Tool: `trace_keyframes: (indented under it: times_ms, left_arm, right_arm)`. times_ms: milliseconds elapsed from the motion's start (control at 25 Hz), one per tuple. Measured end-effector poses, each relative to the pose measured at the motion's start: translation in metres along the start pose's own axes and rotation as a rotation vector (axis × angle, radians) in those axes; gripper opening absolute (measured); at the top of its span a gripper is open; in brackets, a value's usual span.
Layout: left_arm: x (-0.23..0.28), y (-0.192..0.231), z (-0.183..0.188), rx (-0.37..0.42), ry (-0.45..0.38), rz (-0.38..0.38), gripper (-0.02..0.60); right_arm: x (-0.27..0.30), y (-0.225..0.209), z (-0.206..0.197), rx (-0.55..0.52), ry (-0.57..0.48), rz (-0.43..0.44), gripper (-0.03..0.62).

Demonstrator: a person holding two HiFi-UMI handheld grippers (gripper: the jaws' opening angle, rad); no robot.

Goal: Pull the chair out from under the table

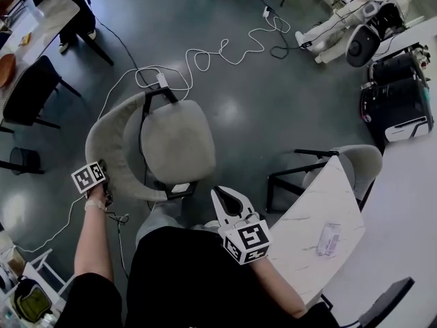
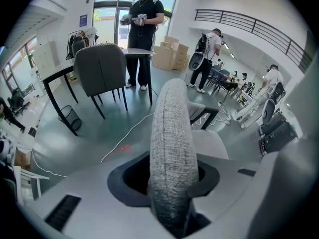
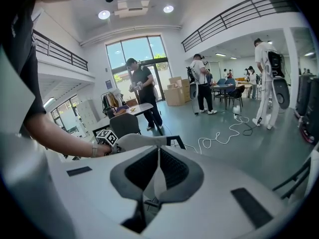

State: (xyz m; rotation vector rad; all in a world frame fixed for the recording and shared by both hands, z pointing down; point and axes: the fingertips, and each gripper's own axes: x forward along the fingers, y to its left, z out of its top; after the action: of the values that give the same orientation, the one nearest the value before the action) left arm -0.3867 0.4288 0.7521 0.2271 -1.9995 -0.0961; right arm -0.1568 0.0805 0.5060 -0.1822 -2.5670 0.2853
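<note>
1. The grey upholstered chair with a curved backrest (image 1: 174,142) stands on open floor, well apart from the white marble-topped counter (image 1: 307,210) to the right of the right tool (image 1: 224,198).
2. The left tool (image 1: 104,186) straddles the backrest, released. The right tool is clenched and empty.
3. The pull looks done; only lifting the left tool clear seems left.

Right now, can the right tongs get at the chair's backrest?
Probably yes. The right tongs are shut and empty, close to the near end of the backrest, with nothing visibly between them. The left tongs straddle it further along, out of the way.
</note>
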Motion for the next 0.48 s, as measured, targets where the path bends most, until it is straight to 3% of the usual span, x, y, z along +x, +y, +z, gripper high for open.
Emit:
trace_keyframes:
  times_ms: [480]
  left_arm:
    - [-0.016,0.043,-0.015,-0.078,-0.011,0.059,0.179]
  right_arm:
    - [0.009,0.007,-0.002,-0.026,0.025,0.053,0.020]
